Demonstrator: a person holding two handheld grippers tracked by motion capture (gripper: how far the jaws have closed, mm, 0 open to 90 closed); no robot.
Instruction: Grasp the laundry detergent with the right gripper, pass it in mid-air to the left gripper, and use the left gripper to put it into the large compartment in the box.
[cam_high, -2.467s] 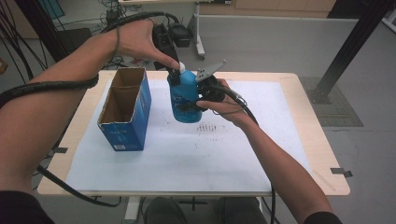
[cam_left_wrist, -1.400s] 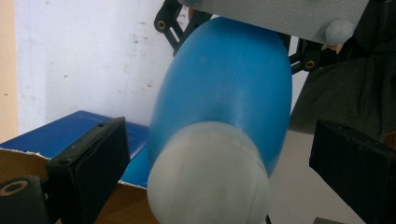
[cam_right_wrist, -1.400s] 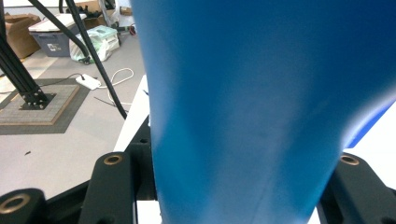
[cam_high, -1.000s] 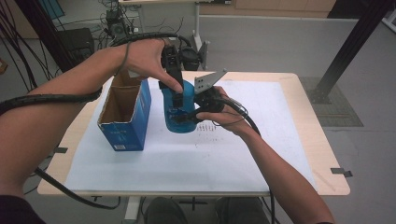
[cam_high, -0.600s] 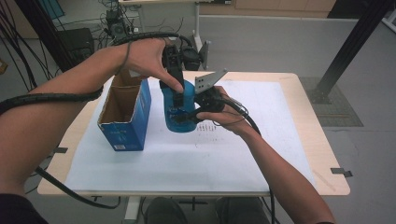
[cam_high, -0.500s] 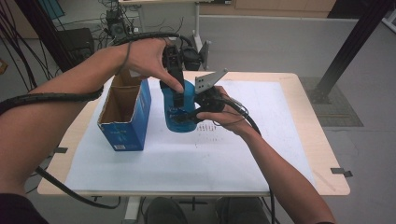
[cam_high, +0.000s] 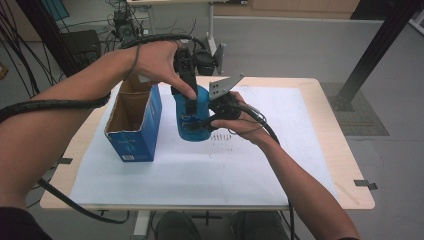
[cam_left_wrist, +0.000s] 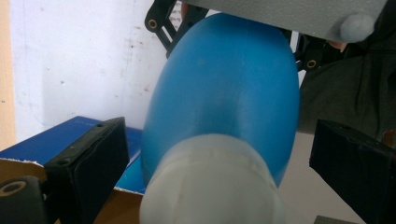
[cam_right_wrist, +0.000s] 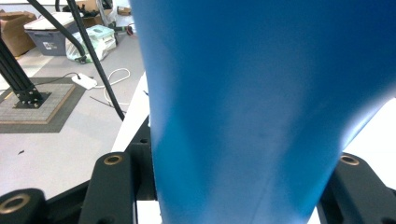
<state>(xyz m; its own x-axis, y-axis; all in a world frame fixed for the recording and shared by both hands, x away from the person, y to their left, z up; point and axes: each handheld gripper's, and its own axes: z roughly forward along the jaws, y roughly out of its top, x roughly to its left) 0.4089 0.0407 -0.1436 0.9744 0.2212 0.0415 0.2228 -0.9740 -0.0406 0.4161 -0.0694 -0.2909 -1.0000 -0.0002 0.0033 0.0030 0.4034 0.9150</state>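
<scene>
A blue bottle (cam_high: 196, 116) with a white cap (cam_left_wrist: 211, 186) stands upright on the white sheet, just right of an open blue cardboard box (cam_high: 133, 120). My right gripper (cam_high: 209, 120) is shut on the bottle's body from the right; in the right gripper view its jaws press both sides of the blue bottle (cam_right_wrist: 252, 102). My left gripper (cam_high: 189, 92) comes down over the bottle's top. In the left gripper view it (cam_left_wrist: 217, 144) is open, its jaws standing wide on either side of the cap without touching it.
The white sheet (cam_high: 250, 165) covers most of the wooden table (cam_high: 345, 165). Small dark marks (cam_high: 225, 142) lie on the sheet by the bottle. Black cables (cam_high: 75, 105) trail from both grippers. A black frame post (cam_high: 380, 45) rises at the far right.
Since 2.5 s ago the bottle has moved a little left and down onto the sheet, and the left gripper has come over its cap. Over the last second nothing visibly moved.
</scene>
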